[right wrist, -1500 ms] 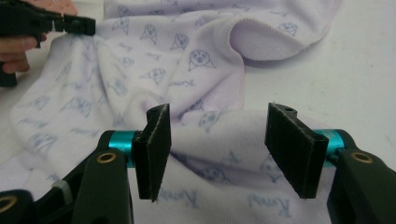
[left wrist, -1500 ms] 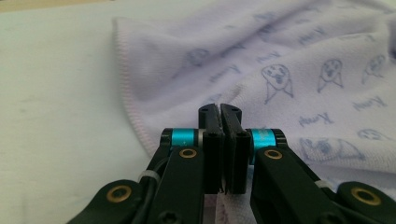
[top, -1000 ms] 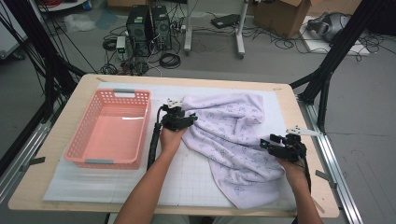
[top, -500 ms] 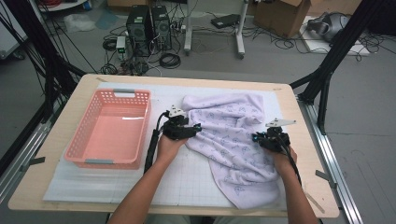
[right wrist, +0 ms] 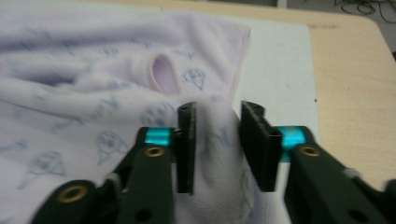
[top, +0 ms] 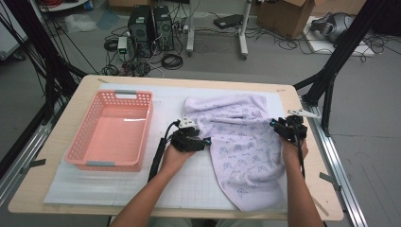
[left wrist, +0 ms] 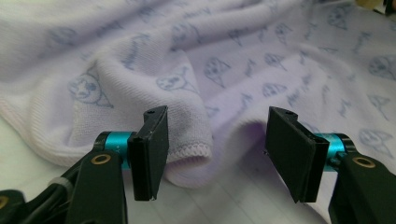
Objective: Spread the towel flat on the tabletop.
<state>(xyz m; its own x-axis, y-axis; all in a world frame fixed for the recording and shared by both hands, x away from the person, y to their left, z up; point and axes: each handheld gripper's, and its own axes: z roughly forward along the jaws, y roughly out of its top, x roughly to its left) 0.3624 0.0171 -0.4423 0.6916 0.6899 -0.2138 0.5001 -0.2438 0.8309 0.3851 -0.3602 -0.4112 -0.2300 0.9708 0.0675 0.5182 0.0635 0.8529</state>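
Observation:
A lilac towel [top: 236, 137] printed with small blue figures lies crumpled on the white mat, right of centre. My left gripper [top: 204, 142] rests at the towel's left edge. Its jaws stand wide open [left wrist: 217, 149], and a hemmed fold of the towel [left wrist: 187, 140] lies between them, untouched. My right gripper [top: 276, 124] is at the towel's right edge. Its jaws [right wrist: 218, 144] are drawn in on a raised fold of the towel [right wrist: 93, 93] that bulges up between the pads.
A pink plastic basket [top: 116, 94] with nothing in it stands at the left of the white gridded mat [top: 189, 179]. The towel's near corner reaches almost to the table's front edge. Bare wooden tabletop [top: 321, 156] runs along the right side.
My right gripper moved from the towel's near right part up its right edge and closed on a fold. The left gripper shifted slightly nearer. The towel is spread flatter.

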